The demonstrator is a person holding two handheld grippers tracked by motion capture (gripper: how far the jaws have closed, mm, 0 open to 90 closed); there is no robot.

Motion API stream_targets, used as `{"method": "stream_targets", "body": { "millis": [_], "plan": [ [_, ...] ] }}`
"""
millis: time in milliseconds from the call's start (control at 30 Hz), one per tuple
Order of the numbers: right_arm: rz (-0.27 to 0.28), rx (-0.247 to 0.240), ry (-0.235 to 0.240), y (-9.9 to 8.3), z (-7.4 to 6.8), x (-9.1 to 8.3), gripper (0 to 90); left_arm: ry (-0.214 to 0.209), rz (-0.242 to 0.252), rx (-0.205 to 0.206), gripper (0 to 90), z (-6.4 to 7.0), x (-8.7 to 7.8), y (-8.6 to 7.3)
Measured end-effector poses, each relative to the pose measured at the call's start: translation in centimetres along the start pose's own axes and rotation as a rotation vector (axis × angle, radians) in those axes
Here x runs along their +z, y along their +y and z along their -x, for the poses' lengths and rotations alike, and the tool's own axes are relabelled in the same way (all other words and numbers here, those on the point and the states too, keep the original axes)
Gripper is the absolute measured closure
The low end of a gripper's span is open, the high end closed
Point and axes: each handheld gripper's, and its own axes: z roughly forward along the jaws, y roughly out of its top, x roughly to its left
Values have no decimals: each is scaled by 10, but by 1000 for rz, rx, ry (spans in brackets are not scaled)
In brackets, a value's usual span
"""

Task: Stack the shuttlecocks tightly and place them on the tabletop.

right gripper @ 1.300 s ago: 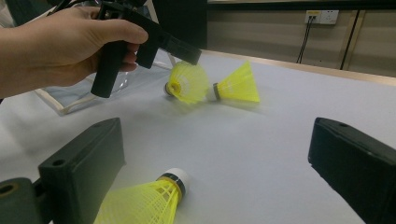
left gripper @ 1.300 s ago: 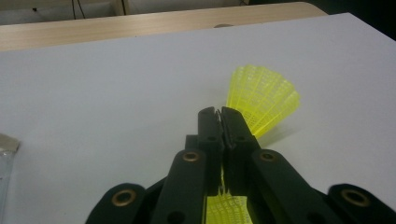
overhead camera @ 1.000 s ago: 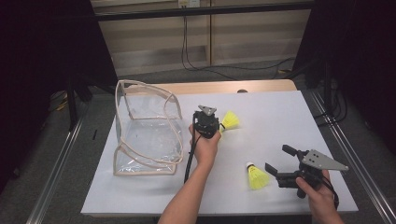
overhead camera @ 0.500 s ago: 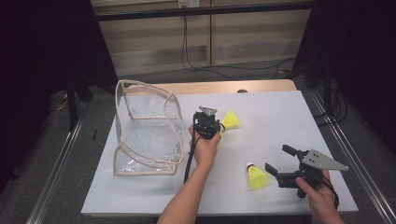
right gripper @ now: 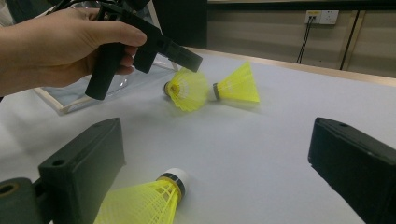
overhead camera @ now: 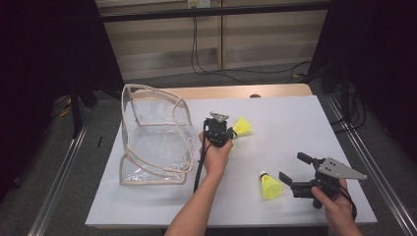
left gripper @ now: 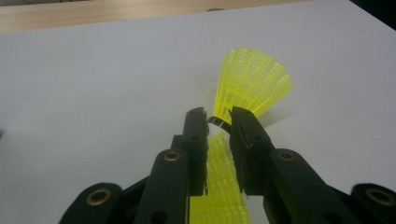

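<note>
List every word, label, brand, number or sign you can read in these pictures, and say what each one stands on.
There is no readable text in any view.
Shuttlecock in the left gripper: dark band at its cork, no lettering legible.
Shuttlecock by the right gripper: black band, no print visible.
Clear bag: no label visible.
Wall socket: no marking legible.
</note>
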Motion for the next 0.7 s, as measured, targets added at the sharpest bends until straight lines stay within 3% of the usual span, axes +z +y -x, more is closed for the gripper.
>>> {"method": "stream_targets", "body": {
  "millis": [467,700],
  "plan": [
    [-2,1,0,0,0,0,30,-6,-22,9,765,-1,1,-1],
    [0,0,0,0,0,0,30,1,-18,-14,784,-5,3,0]
  ]
}}
